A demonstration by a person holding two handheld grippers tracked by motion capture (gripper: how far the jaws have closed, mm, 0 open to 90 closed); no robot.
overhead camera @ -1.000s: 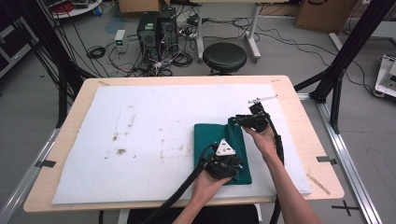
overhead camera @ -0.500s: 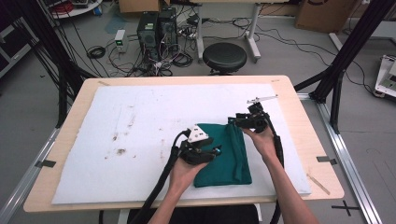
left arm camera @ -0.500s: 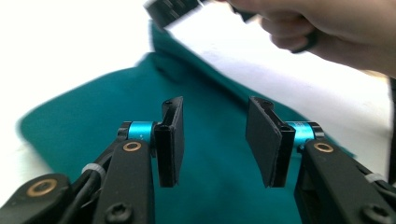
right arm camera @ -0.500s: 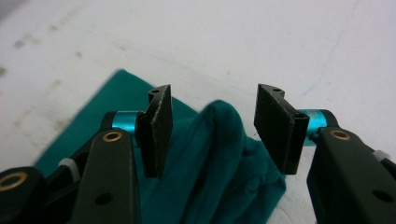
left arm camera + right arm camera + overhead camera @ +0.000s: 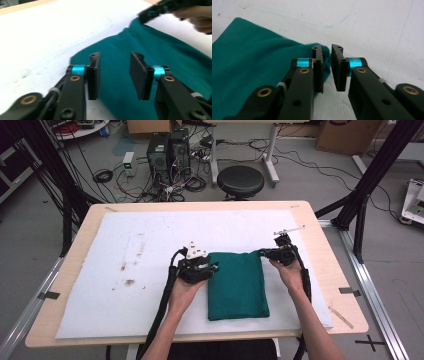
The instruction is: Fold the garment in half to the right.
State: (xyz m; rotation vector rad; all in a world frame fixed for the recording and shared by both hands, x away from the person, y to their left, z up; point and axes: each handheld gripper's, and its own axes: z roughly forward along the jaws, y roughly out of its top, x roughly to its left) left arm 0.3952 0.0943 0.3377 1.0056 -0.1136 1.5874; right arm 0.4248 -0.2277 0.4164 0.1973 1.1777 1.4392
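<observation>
Gripping cloth (image 5: 236, 282) corner: right gripper (image 5: 326, 67) | left gripper (image 5: 114, 75) at left edge, jaws apart

A matt green cloth (image 5: 236, 285) lies on a white, stained foam-like mat (image 5: 150, 245) over a smooth wooden table (image 5: 75, 320).

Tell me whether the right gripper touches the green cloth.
Cannot tell. In the right gripper view the right gripper has narrowly parted jaws at the green cloth's corner; contact is unclear.

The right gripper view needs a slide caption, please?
Right hand-held gripper, jaws narrowly apart, at the corner of a green cloth on white padding.
</observation>
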